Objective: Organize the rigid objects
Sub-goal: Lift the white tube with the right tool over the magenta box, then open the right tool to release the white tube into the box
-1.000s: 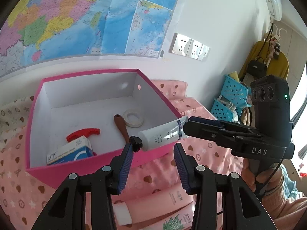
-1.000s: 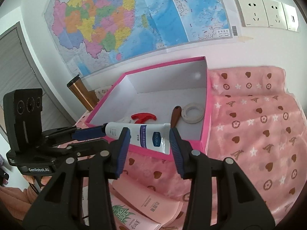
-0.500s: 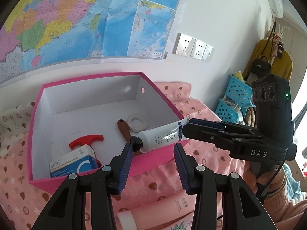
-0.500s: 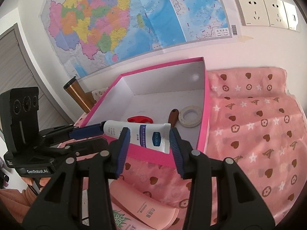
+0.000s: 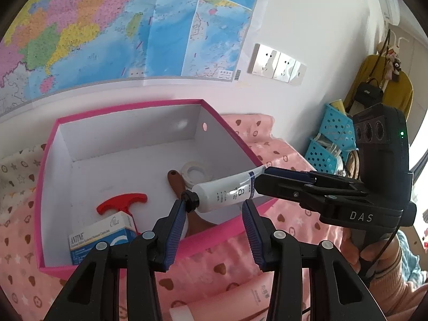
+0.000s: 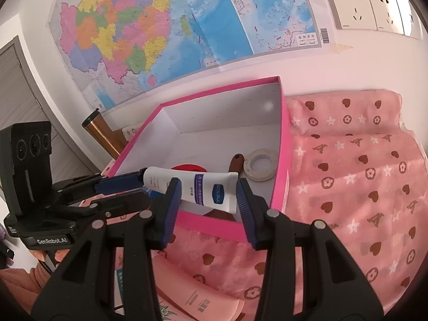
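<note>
A white squeeze tube with a black cap (image 5: 224,194) hangs over the open pink cardboard box (image 5: 149,251), both jaws clamped on it: the right gripper (image 6: 208,200) at its crimped end, the left gripper (image 5: 214,214) at the cap.

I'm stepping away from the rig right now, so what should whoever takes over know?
Left gripper: fingers apart, and the black cap of the white tube rests against one finger.
Right gripper: fingers apart, with the tube's crimped end at them. Which gripper actually bears the tube is unclear.
The tube hangs over the near corner of the pink box.
Done: the tape roll, brown handle, red T-handled tool and blue-and-white carton lie in the box.
Left: lower the tube in and release it, then probably the pink tubes lying on the cloth.
</note>
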`<state>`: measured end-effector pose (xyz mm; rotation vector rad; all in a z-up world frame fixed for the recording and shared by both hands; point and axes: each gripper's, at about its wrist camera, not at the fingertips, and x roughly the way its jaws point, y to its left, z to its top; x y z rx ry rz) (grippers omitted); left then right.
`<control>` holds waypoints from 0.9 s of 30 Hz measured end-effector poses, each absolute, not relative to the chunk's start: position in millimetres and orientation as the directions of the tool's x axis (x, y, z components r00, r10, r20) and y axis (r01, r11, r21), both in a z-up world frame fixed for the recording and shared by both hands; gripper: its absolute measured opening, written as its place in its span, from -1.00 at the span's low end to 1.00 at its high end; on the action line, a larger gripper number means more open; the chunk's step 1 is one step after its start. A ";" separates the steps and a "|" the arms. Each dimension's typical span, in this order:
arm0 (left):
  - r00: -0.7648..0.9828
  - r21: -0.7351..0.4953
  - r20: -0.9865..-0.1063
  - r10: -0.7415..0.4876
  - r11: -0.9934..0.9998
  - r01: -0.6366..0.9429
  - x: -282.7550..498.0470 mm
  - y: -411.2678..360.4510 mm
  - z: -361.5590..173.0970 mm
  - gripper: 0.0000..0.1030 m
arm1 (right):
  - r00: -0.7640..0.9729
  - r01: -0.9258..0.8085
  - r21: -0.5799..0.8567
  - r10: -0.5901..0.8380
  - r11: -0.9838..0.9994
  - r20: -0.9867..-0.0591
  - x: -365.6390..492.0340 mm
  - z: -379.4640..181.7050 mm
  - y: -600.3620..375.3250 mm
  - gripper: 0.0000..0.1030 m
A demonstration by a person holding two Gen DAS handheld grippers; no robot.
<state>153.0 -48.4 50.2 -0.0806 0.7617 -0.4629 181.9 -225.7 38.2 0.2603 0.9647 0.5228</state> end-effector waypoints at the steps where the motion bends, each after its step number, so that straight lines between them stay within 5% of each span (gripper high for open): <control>1: 0.626 -0.239 -0.650 -0.432 0.897 0.371 155.2 -47.9 49.1 -0.16 | 0.458 -0.304 0.434 0.529 0.848 -0.714 183.6 37.0 -225.4 -0.12; 21: 0.544 -0.332 -0.704 -0.457 0.888 0.317 196.2 -46.3 17.4 -0.15 | 0.456 -0.271 0.352 0.441 0.896 -0.773 193.9 24.4 -213.8 0.02; 27: 0.593 -0.270 -0.682 -0.427 0.901 0.339 179.5 -48.6 23.7 -0.14 | 0.472 -0.274 0.334 0.429 0.902 -0.771 184.9 28.5 -215.2 0.04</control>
